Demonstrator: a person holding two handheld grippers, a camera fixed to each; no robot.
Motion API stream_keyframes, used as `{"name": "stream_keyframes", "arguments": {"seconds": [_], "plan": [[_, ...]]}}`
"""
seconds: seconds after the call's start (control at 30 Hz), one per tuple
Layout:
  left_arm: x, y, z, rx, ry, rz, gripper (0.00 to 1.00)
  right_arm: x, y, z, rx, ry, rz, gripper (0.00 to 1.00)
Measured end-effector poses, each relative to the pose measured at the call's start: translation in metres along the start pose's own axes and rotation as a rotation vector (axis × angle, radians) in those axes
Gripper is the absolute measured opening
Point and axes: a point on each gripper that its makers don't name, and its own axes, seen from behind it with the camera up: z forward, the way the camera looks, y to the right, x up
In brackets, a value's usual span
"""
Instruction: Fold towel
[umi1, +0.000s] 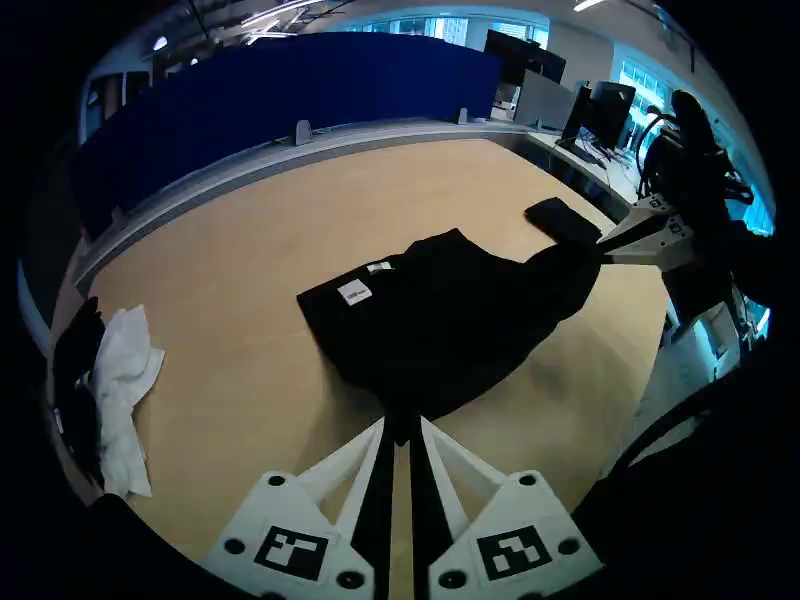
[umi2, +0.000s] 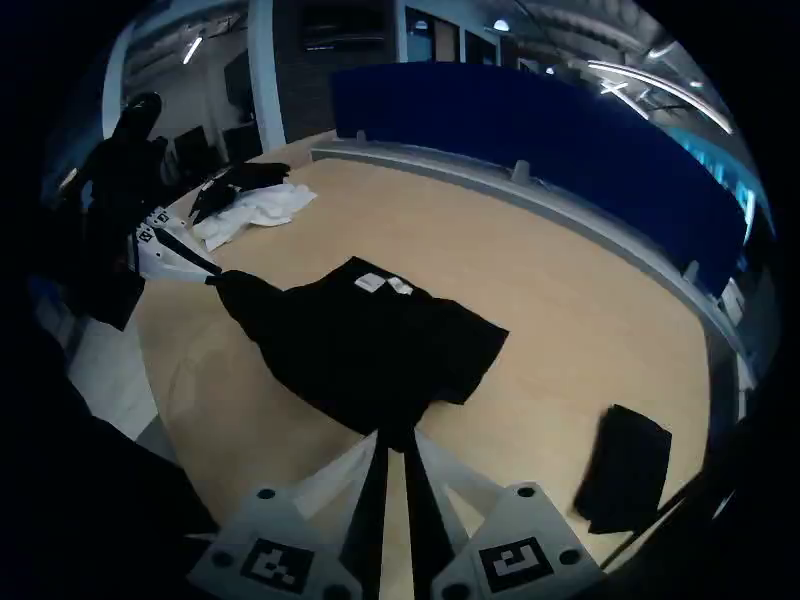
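In the left gripper view, the left gripper (umi1: 402, 422) sits at the bottom centre of the frame. Its two fingers are drawn close together and clamp the near edge of the black towel (umi1: 450, 320). From there the towel spreads up across the middle of the frame, lying rumpled on the wooden table (umi1: 250, 250), with two white tags (umi1: 355, 292) near its upper left corner. Its far right corner is lifted and pinched by the right gripper (umi1: 604, 251), which reaches in from the right edge of the frame. Just above that corner a folded black cloth (umi1: 562, 218) lies flat on the table. At the far left a white cloth (umi1: 125, 385) is bunched beside a dark cloth (umi1: 75, 350). A blue partition (umi1: 280, 90) runs along the far side of the table across the top of the frame, and monitors (umi1: 605, 105) stand at the upper right.

In the right gripper view, the right gripper's fingers meet at the bottom centre, closed on the towel's near edge. The towel fills the middle of the frame. The left gripper holds the towel's raised corner at the left.
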Motion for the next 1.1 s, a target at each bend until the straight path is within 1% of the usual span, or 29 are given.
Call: {"name": "stream_keyframes", "arguments": {"seconds": [0.1,0.2,0.4,0.5,0.6,0.7,0.97,1.1], "plan": [[-0.003,0.002,-0.002,-0.001,-0.003,-0.011,0.1,-0.001,-0.001,-0.002,0.003,0.0,0.01,0.11],[-0.003,0.002,-0.001,0.0,-0.002,-0.02,0.1,-0.001,-0.001,-0.001,0.004,0.001,0.016,0.11],[0.004,-0.002,0.003,0.002,0.003,-0.025,0.1,0.001,0.003,0.002,0.001,0.0,0.019,0.11],[0.006,-0.007,0.007,0.006,-0.005,-0.034,0.09,0.004,0.008,0.005,-0.002,-0.001,0.019,0.11],[0.011,-0.013,0.012,0.011,-0.005,-0.045,0.1,0.009,0.014,0.01,-0.005,-0.003,0.021,0.11],[0.022,-0.022,0.02,0.019,-0.001,-0.044,0.09,0.016,0.022,0.018,-0.012,-0.002,0.024,0.1],[0.052,-0.051,0.046,0.051,0.009,-0.01,0.1,0.04,0.048,0.046,-0.034,0.012,0.038,0.1],[0.061,-0.062,0.06,0.058,0.0,-0.002,0.1,0.047,0.063,0.061,-0.049,0.007,0.041,0.1]]}}
